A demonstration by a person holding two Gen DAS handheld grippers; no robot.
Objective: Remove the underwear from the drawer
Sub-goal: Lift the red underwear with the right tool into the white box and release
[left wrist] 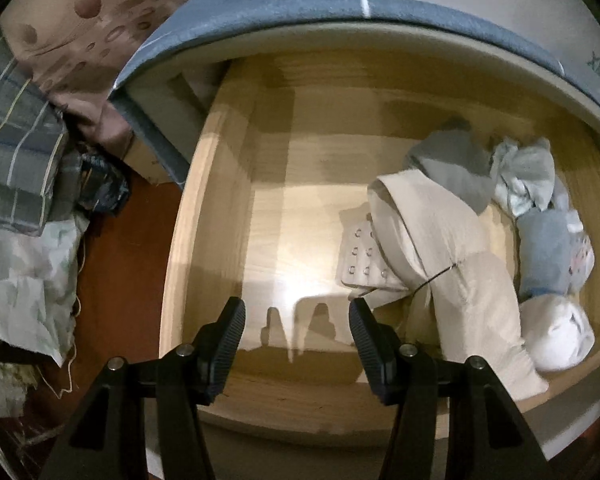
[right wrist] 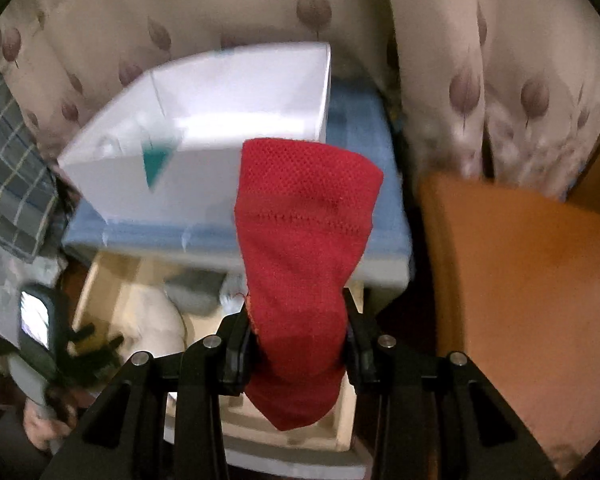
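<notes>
L wrist cam looks down into drawer [left wrist: 228, 184]; R higher, blurry, shares it.

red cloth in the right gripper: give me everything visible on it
The red garment is a knitted, mesh-textured fabric with one stitched seam running across its middle. The right gripper is shut on its lower part; the wider end stands up past the fingers and a point hangs below. It is held above the open drawer, touching only the pads.

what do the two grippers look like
Both are matte black. The left gripper has two angular arms with silver pivot bolts, ending in fingers with ribbed rubber pads. The right gripper has the same black linkage and silver bolts. No cables or markings show in either view. The right view blurrily shows the left unit's grey body and small lit screen.
</notes>
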